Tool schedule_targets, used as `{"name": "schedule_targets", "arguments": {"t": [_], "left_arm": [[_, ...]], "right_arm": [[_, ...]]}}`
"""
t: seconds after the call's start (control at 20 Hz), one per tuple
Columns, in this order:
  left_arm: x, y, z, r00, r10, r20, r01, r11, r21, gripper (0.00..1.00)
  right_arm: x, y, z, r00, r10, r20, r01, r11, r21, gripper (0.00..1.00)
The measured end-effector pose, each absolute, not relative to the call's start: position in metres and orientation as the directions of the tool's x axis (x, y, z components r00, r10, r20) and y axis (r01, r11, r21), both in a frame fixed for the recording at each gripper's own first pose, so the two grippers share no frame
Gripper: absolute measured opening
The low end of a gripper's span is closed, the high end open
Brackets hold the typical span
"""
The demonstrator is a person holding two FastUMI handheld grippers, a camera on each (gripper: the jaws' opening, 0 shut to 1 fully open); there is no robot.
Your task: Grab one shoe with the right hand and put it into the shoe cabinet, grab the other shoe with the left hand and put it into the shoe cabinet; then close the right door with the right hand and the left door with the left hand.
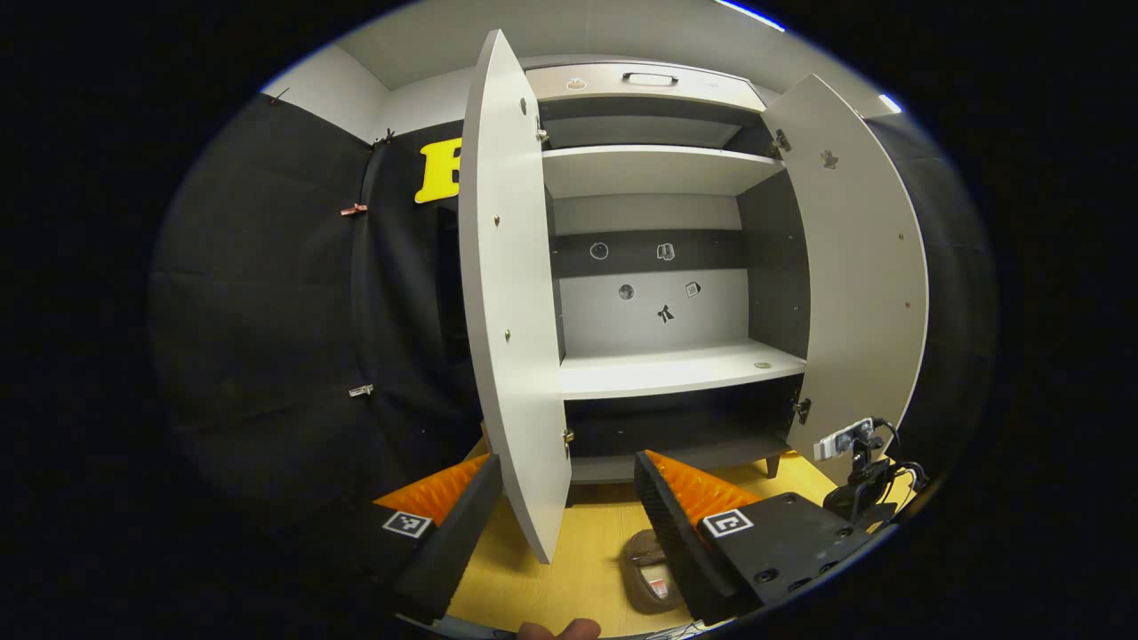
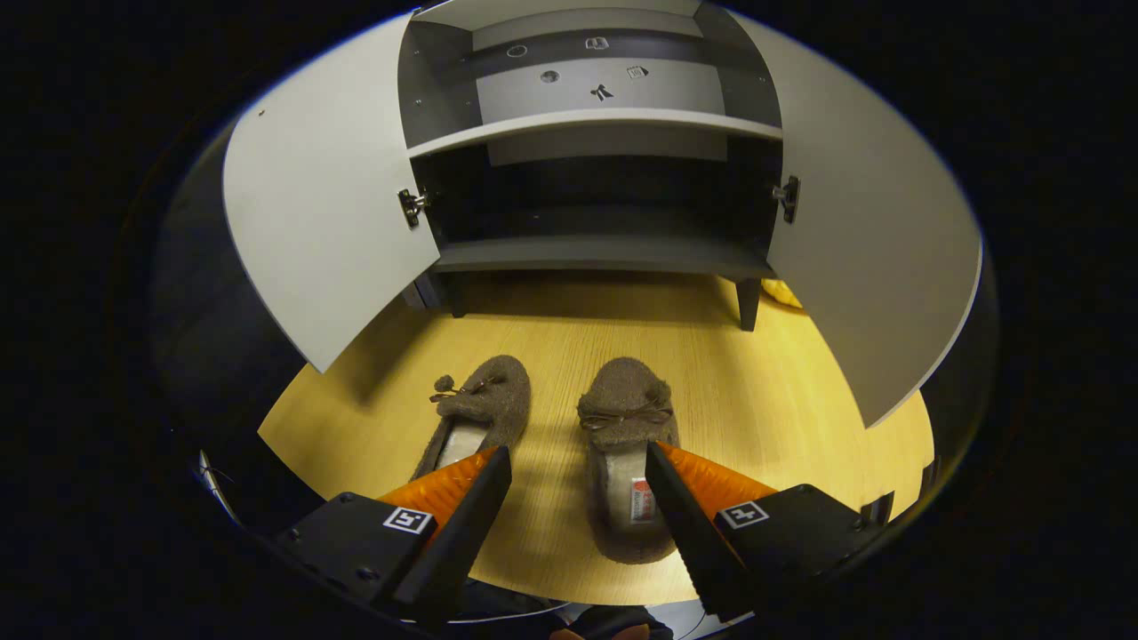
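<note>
Both grippers (image 1: 569, 516) (image 2: 578, 489) are held spread, nothing gripped; two shoes (image 2: 476, 413) (image 2: 627, 427) are seen on floor (image 2: 800, 400) before open shoe cabinet (image 2: 605, 253).

Staged recording booth, not a lived-in home. Black cloth wall (image 1: 267, 311) clipped up at left and far behind a grey shoe cabinet (image 1: 658, 369) bearing small marker stickers (image 1: 665, 313). Light wood floor (image 2: 569, 356). Small camera on a stand (image 1: 858, 453) at right.
</note>
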State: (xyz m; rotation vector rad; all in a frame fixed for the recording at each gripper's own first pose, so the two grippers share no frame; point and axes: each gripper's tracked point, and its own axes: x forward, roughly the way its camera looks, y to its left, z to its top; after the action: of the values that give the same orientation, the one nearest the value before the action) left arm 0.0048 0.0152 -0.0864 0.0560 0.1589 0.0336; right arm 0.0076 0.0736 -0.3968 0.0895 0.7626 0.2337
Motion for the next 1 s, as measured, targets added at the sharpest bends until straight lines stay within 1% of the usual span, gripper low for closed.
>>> {"name": "schedule_targets", "arguments": {"t": [0.15,0.2,0.35,0.4,0.45,0.5,0.55,0.65,0.75,0.8,1.0], "left_arm": [[0.009,0.023,-0.096,0.982,0.051,-0.179,-0.040,0.997,0.066,0.92],[0.010,0.024,-0.100,0.981,0.054,-0.188,-0.043,0.997,0.064,0.92],[0.015,0.028,-0.111,0.975,0.057,-0.215,-0.045,0.997,0.062,0.92],[0.016,0.029,-0.113,0.974,0.059,-0.220,-0.046,0.997,0.062,0.92],[0.017,0.031,-0.115,0.972,0.062,-0.226,-0.049,0.997,0.061,0.92],[0.018,0.034,-0.117,0.970,0.067,-0.232,-0.055,0.997,0.059,0.92],[0.019,0.037,-0.117,0.969,0.073,-0.237,-0.061,0.996,0.058,0.92],[0.020,0.042,-0.119,0.967,0.085,-0.241,-0.072,0.996,0.061,0.92],[0.020,0.046,-0.120,0.966,0.093,-0.242,-0.079,0.995,0.066,0.92],[0.019,0.047,-0.121,0.966,0.095,-0.241,-0.081,0.994,0.067,0.92],[0.017,0.047,-0.118,0.969,0.088,-0.231,-0.075,0.995,0.065,0.92]], "right_arm": [[0.017,0.074,-0.434,0.669,0.226,-0.708,-0.154,0.974,0.166,0.99],[0.019,0.075,-0.446,0.655,0.226,-0.721,-0.148,0.974,0.171,0.94],[0.038,0.083,-0.466,0.654,0.231,-0.720,-0.133,0.973,0.191,0.88],[0.045,0.085,-0.472,0.654,0.222,-0.723,-0.122,0.974,0.190,0.80],[0.051,0.086,-0.475,0.660,0.214,-0.720,-0.108,0.976,0.190,0.78],[0.060,0.085,-0.477,0.677,0.195,-0.710,-0.086,0.979,0.187,0.72],[0.066,0.082,-0.479,0.691,0.173,-0.702,-0.063,0.982,0.180,0.69],[0.075,0.076,-0.481,0.707,0.146,-0.692,-0.033,0.984,0.174,0.57],[0.077,0.081,-0.481,0.712,0.170,-0.681,-0.032,0.977,0.210,0.24],[0.077,0.081,-0.480,0.713,0.173,-0.680,-0.036,0.977,0.210,0.12],[0.072,0.076,-0.451,0.720,0.185,-0.669,-0.029,0.971,0.237,0.12]]}}
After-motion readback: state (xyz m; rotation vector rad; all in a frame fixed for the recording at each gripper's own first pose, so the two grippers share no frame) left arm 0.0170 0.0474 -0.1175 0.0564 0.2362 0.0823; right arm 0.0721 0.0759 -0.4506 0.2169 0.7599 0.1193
